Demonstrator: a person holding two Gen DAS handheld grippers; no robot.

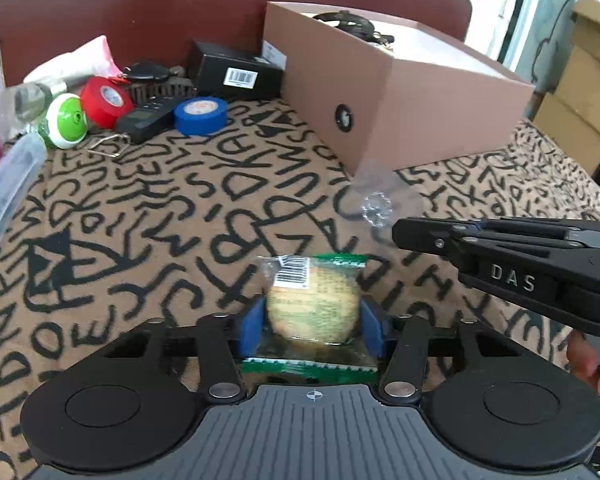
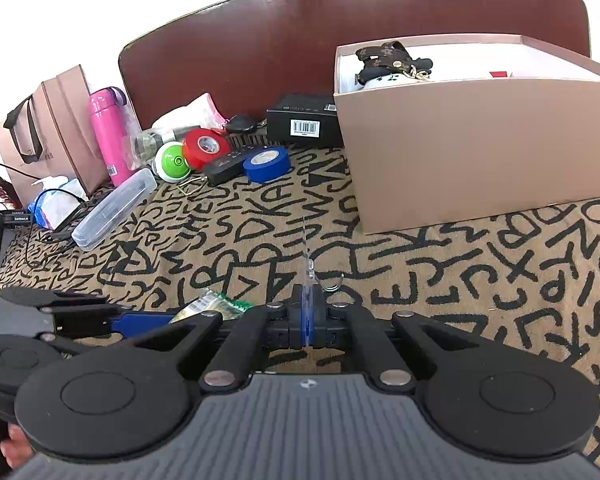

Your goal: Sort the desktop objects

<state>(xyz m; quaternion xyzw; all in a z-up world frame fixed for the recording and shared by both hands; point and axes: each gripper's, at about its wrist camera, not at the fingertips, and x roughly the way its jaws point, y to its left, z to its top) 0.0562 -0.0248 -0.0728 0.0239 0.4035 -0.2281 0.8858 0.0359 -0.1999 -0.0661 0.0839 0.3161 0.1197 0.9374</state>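
A biscuit packet (image 1: 312,300) with a green wrapper and a barcode sits between the blue pads (image 1: 252,326) of my left gripper (image 1: 312,322), which is shut on it just above the patterned cloth. In the right wrist view the packet (image 2: 210,306) shows at lower left beside the left gripper (image 2: 120,324). My right gripper (image 2: 307,314) is shut on a thin clear plastic hook (image 2: 306,276), seen edge-on with its small metal hook to the right. In the left wrist view that gripper (image 1: 400,234) comes in from the right, with the clear hook (image 1: 376,208) sticking out of its tip.
An open brown box (image 2: 480,140) holding a strap and keyring stands at the back right. Red tape (image 2: 206,146), blue tape (image 2: 266,164), a green-white disc (image 2: 174,162), a black box (image 2: 300,122), a pink bottle (image 2: 106,132) and a clear case (image 2: 114,210) crowd the back left.
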